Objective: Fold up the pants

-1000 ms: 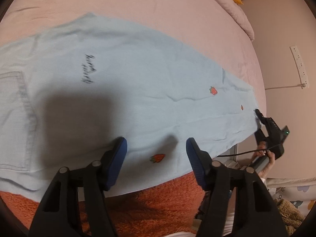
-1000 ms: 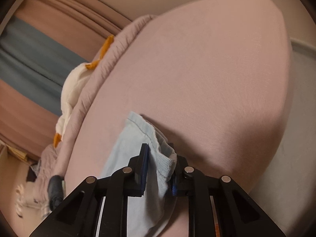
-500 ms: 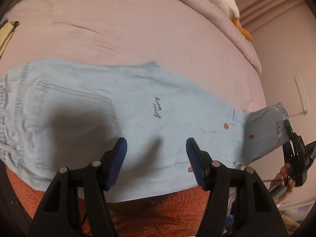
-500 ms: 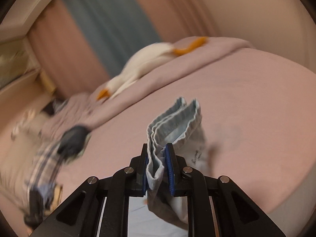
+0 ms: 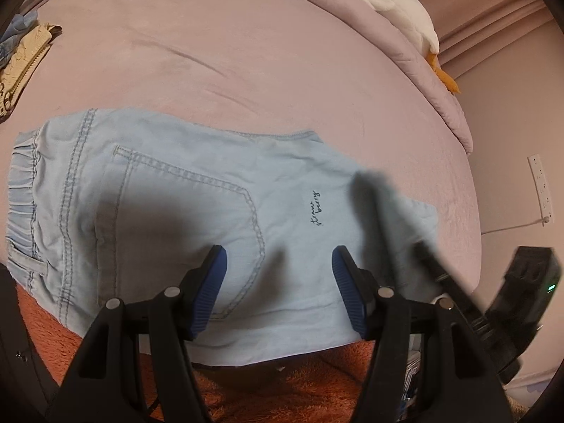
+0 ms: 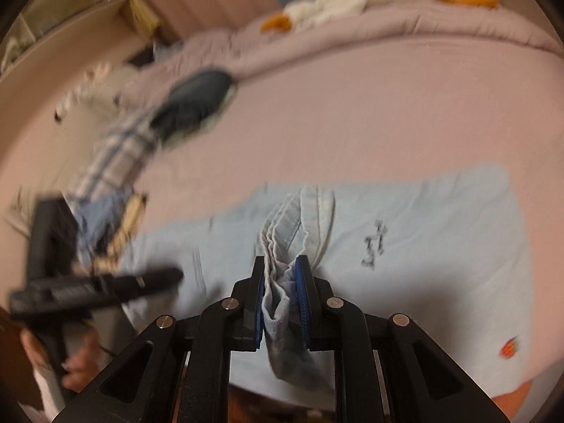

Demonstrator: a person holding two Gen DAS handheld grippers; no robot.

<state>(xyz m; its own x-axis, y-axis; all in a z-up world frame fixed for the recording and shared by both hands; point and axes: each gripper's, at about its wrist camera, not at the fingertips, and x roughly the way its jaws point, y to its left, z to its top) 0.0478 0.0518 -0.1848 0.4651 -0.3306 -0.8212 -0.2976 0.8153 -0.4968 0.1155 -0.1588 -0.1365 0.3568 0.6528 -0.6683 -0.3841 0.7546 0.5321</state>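
Observation:
Light blue denim pants (image 5: 169, 211) lie on the pink bed (image 5: 246, 53), waistband at the left and a back pocket facing up. My left gripper (image 5: 278, 268) hovers open just above the seat area, with nothing between its blue pads. In the right wrist view my right gripper (image 6: 282, 282) is shut on the bunched leg hems (image 6: 299, 218), holding them above the rest of the pants (image 6: 423, 239). The right gripper shows blurred at the right edge of the left wrist view (image 5: 440, 275), over the folded leg end.
A white plush goose (image 5: 398, 10) lies on the pink quilt at the bed's far side. Folded clothes (image 5: 21, 56) sit at the far left, with a plaid and dark pile (image 6: 141, 134) beyond. An orange fuzzy blanket (image 5: 264, 380) runs along the near edge. A wall socket strip (image 5: 541, 187) is at the right.
My right gripper has carried the leg hems leftward over the pants, doubling the legs back toward the waist. The left gripper's view has shifted toward the waistband and pocket.

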